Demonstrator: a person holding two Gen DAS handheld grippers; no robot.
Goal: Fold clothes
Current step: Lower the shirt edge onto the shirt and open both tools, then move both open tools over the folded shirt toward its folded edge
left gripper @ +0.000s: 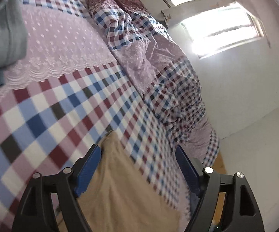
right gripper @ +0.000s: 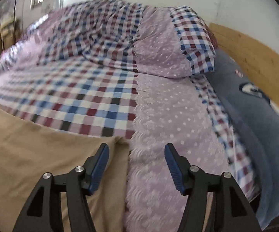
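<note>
A tan garment (left gripper: 124, 181) lies flat on the checked bed cover (left gripper: 62, 112). In the left wrist view my left gripper (left gripper: 138, 150) is open, hovering just above the garment's far corner with nothing between its blue pads. The same tan garment (right gripper: 33, 154) fills the lower left of the right wrist view. There my right gripper (right gripper: 136, 148) is open too, over the garment's right edge where it meets the lilac lace band (right gripper: 158, 135). Its left fingertip (right gripper: 102, 154) is above the tan cloth. Neither gripper holds anything.
A rumpled checked and lilac quilt (right gripper: 104, 34) is heaped along the far side of the bed. A blue-grey blanket (right gripper: 255, 116) lies by the wooden headboard (right gripper: 255, 54). A grey folded cloth (left gripper: 2, 38) sits on the bed. White wall and bright window (left gripper: 222, 25) beyond.
</note>
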